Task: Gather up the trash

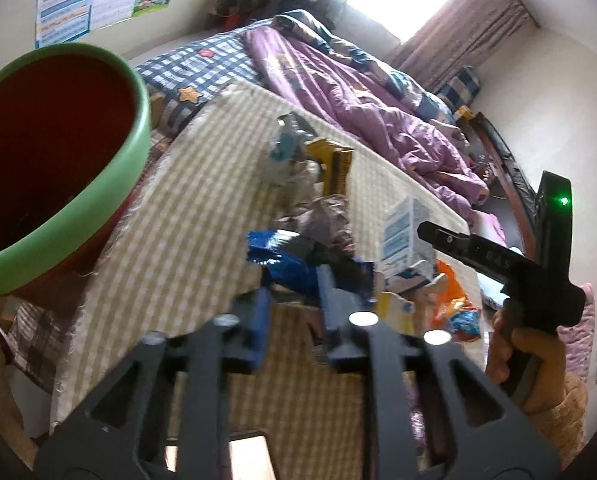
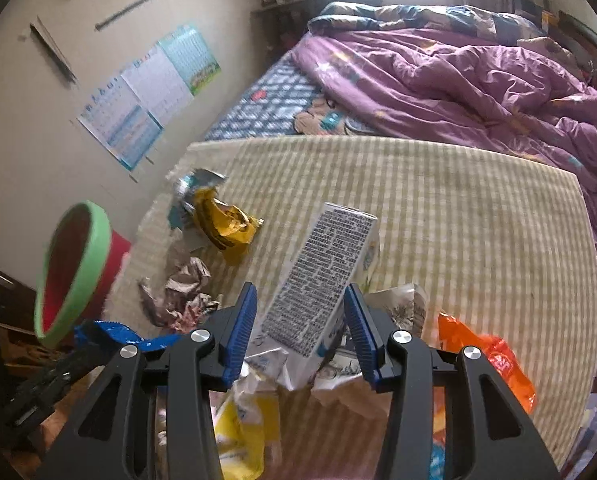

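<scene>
Trash lies on a checked yellow cloth (image 2: 438, 208): a white carton (image 2: 322, 280), a yellow wrapper (image 2: 226, 228), crumpled silver paper (image 2: 186, 292), an orange bag (image 2: 494, 360) and a blue wrapper (image 1: 282, 256). My left gripper (image 1: 294, 300) stands partly open just before the blue wrapper, not closed on it. My right gripper (image 2: 298, 320) is open, its blue pads on either side of the carton's lower end, apart from it. A red bin with a green rim (image 1: 134, 120) stands at the cloth's left edge; it also shows in the right wrist view (image 2: 98, 248).
A bed with a purple quilt (image 2: 458, 80) runs behind the cloth. Posters (image 2: 146, 96) hang on the wall at left. More wrappers (image 2: 250, 420) lie under my right gripper. The right gripper's body (image 1: 538, 272) shows at right in the left wrist view.
</scene>
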`<act>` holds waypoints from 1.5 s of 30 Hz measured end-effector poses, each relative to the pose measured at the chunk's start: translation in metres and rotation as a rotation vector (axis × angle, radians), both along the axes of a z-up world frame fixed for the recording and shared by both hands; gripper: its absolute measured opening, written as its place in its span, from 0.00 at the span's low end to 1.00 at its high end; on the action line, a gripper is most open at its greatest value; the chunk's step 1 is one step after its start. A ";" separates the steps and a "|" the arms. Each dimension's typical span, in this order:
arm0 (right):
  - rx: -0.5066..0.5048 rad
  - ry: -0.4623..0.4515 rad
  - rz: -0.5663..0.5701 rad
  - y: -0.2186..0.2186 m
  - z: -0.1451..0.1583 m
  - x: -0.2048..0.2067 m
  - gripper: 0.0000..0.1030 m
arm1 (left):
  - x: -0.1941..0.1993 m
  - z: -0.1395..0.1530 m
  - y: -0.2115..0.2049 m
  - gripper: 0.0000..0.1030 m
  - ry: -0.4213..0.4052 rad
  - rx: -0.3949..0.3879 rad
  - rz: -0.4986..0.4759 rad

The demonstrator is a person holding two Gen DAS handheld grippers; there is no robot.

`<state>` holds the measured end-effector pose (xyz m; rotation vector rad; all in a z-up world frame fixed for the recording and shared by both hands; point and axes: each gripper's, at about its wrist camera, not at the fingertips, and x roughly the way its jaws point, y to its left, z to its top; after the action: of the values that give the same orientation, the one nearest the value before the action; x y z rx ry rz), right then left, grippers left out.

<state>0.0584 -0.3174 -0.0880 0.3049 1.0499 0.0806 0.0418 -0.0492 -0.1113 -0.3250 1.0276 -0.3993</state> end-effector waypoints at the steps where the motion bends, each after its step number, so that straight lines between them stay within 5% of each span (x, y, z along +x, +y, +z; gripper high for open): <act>1: -0.012 0.013 0.000 0.001 -0.003 0.002 0.44 | 0.000 -0.001 0.002 0.44 0.000 -0.003 0.007; 6: -0.025 0.025 0.003 0.001 -0.013 0.005 0.53 | 0.001 -0.003 0.011 0.61 0.020 -0.030 0.028; 12: -0.015 0.023 0.034 0.008 -0.014 0.005 0.54 | 0.003 -0.004 -0.006 0.65 0.048 -0.083 -0.002; 19: -0.003 0.033 0.011 0.006 -0.019 -0.003 0.54 | 0.018 -0.012 -0.053 0.66 0.064 0.001 -0.081; 20: 0.000 0.032 0.009 0.004 -0.018 -0.003 0.54 | 0.020 -0.017 -0.056 0.64 0.086 0.001 -0.086; 22: 0.002 0.027 0.007 0.002 -0.018 -0.005 0.54 | 0.022 -0.024 -0.059 0.47 0.113 -0.009 -0.092; 25: 0.009 0.026 0.003 0.001 -0.017 -0.006 0.54 | 0.020 -0.024 -0.058 0.38 0.105 -0.017 -0.094; 34: 0.021 0.022 0.009 0.007 -0.015 -0.001 0.54 | 0.014 0.005 -0.027 0.36 0.024 -0.099 -0.032; 45: 0.007 -0.043 0.011 0.011 -0.001 -0.007 0.41 | 0.003 0.029 0.028 0.36 -0.082 -0.052 0.123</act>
<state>0.0510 -0.3063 -0.0892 0.3028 1.0084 0.1004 0.0451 -0.0211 -0.0818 -0.4135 0.9127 -0.3264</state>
